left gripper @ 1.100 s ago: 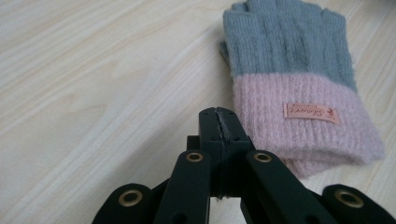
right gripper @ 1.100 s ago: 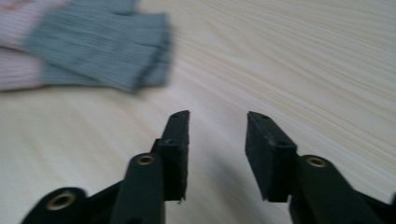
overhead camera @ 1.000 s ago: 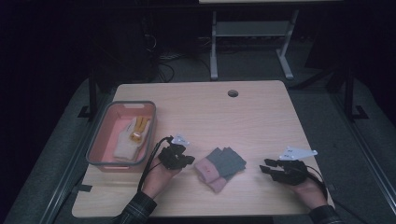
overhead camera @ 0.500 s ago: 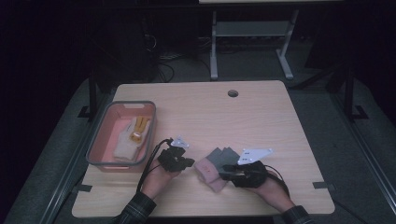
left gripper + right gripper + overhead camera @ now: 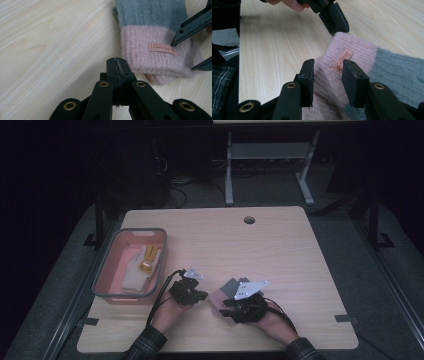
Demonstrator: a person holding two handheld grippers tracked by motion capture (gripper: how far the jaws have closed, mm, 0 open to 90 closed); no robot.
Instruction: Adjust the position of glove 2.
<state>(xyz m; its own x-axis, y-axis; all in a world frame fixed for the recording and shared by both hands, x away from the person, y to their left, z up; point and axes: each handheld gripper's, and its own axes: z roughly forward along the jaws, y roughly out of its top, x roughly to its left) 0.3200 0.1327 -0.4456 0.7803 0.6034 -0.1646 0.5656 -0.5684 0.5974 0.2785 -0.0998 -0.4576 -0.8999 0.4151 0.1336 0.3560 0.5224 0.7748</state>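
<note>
Right gripper fingers parted astride glove cuff, left gripper closed empty, bin aside.

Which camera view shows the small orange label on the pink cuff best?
The left gripper view: the label lies flat, unobstructed on the pink cuff. The right gripper view shows it partly behind a jaw. In the high view it is too small to tell.

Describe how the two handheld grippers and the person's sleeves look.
Both the left gripper and the right gripper are black, with brass-coloured rivets on two flat jaws, a grey three-cornered plate on top and a black cable trailing behind. The sleeves are dark plaid.
</note>
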